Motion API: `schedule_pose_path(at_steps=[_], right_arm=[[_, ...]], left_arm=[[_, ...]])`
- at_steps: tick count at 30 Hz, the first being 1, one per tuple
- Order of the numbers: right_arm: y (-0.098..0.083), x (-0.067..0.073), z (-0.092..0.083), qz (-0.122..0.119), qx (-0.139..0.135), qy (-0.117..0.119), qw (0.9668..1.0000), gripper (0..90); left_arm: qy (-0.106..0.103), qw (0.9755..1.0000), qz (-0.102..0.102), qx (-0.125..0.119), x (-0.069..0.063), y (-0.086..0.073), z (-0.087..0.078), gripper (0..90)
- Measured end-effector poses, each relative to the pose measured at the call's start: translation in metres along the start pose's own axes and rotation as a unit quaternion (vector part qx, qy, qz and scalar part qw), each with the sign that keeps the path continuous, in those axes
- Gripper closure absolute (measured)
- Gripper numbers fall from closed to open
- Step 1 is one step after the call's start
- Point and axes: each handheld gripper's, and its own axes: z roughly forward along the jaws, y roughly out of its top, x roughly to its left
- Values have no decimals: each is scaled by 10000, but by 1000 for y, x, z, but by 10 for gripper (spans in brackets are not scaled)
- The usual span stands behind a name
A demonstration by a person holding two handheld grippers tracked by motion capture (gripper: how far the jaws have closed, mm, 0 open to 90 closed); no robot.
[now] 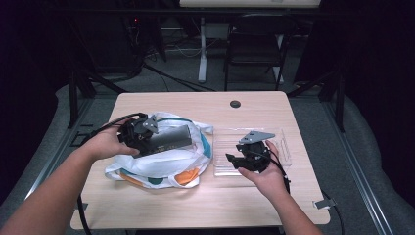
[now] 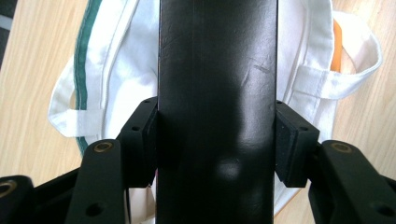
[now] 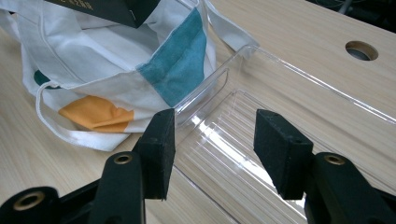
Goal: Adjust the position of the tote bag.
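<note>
In the high view, the left tongs (image 1: 139,134) pinch one end of a long black box (image 1: 169,138), which hangs level over a white tote bag (image 1: 156,169) lying on the surface (image 1: 195,205). The right tongs (image 1: 244,159) hover spread over a clear plastic tray (image 1: 284,147) just beside the bag. The box is held only at one end, so its free end could sag or swing, and a hasty move could catch it on the bag's handle (image 1: 208,131) and drag the cloth along. The tray is touching or nearly touching the bag, so a tug on the cloth could shove it aside.

In the left gripper view, the left tongs (image 2: 217,144) press their pads (image 2: 289,144) against the two long sides of the black box (image 2: 217,93), with the tote bag (image 2: 121,56) beneath. The box face is glossy and smooth, so the grip looks liable to slip if the hand tilts. No writing can be read on this face.

In the right gripper view, the right tongs (image 3: 212,149) stand spread with nothing between them, over the near corner of the clear plastic tray (image 3: 261,154). A corner of the black box (image 3: 116,9) shows at the top, above the tote bag (image 3: 93,70). It bears a short line of small gold lettering, too small to read. The bag carries teal and orange patches but no legible label. The tray is light and empty, so a nudge from the tongs would likely slide it.
</note>
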Motion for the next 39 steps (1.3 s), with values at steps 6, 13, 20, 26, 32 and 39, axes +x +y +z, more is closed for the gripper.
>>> schedule_pose_path(at_steps=[6,13,20,26,32,39], right_arm=[[5,1,-5,-145,0,75,9999,491],[19,0,-14,-342,-302,-10,9990,477],[33,-2,-21,-540,-118,144,9984,405],[49,-5,-31,-811,-69,414,9958,402],[61,-6,-38,-1085,-40,491,9929,394],[73,-7,-38,-1490,73,128,9887,371]], left_arm=[[-20,9999,101,-27,-4,7,-3,431],[-79,9997,223,-31,-11,19,-10,431],[-115,9993,356,-100,-15,33,-13,431],[-154,9987,472,-109,-18,47,-15,430],[-189,9982,551,-126,-23,60,-13,430],[-259,9976,637,-113,-29,73,-7,430]])
